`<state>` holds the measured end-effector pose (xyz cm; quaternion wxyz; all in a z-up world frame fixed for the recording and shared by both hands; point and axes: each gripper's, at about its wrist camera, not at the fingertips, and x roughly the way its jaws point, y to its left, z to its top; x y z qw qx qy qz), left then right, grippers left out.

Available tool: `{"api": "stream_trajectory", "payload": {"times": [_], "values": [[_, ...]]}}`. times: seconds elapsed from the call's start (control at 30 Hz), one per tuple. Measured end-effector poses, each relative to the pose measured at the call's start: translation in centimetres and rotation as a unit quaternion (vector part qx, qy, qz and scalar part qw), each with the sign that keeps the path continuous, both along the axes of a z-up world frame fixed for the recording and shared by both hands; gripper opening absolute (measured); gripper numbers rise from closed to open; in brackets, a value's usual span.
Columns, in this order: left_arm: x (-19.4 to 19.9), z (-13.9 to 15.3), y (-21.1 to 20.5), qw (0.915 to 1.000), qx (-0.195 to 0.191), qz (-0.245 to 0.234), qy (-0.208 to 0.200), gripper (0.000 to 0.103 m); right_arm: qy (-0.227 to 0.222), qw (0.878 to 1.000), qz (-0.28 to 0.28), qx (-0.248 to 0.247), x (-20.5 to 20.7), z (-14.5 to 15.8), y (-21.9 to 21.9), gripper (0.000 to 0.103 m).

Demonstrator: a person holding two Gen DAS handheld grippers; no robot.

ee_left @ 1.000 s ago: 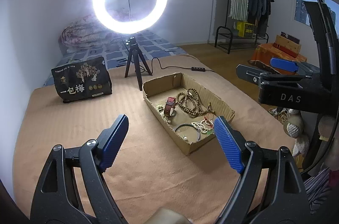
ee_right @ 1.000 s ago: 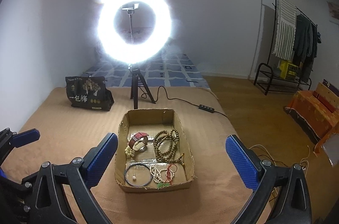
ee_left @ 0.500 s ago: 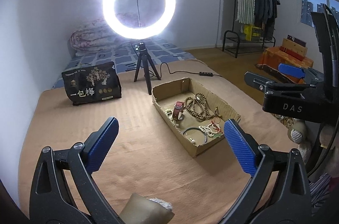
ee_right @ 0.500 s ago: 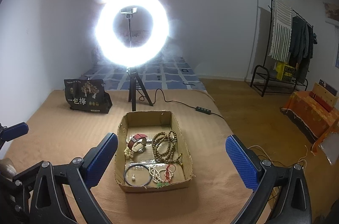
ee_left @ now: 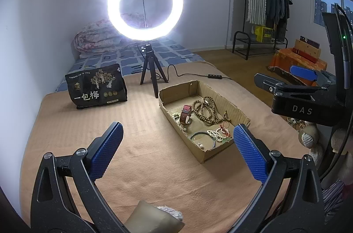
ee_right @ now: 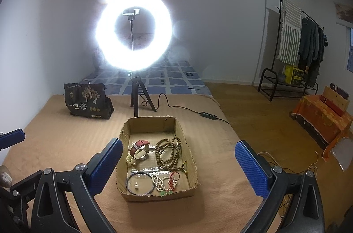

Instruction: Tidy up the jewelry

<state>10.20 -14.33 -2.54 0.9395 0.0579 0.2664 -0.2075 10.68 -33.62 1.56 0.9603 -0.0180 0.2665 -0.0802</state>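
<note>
The left tool [ee_left: 177, 145] stands wide with nothing between its blue pads; its jaws have just been opening, and the right tool [ee_right: 178, 161] is also spread wide and empty. The cardboard box [ee_right: 189, 152] with the jewelry lies on the brown blanket [ee_left: 132, 144], at the centre of the right wrist view and right of centre in the left wrist view. Inside it, the red-strapped watch [ee_right: 139, 148] and the brown bead strand [ee_right: 168, 153] lie toward the far end, the dark bangle [ee_right: 140, 183] and the pale bead bracelet [ee_right: 161, 183] at the near end. Small green and red pieces by the near wall are too small to name. From the left wrist view the near wall of the box hides part of the bangle — the right wrist view shows it whole. The ring light [ee_left: 145, 5] on its tripod stands behind the box; its glare blurs the bed behind it in the right wrist view, while the left wrist view shows a rolled quilt [ee_left: 97, 40] there. A black printed bag [ee_left: 97, 86] sits at the left. At the bottom edge of the left wrist view a pale object is cut off and hard to identify.
</note>
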Motion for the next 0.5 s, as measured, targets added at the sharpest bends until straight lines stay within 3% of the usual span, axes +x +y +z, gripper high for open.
{"api": "stream_trajectory", "payload": {"times": [0.5], "values": [[-0.02,0.02,-0.05,1.0000,0.001,0.001,-0.001,0.102,0.005,1.000,0.003,-0.001,0.05,-0.36,0.02,0.103]]}}
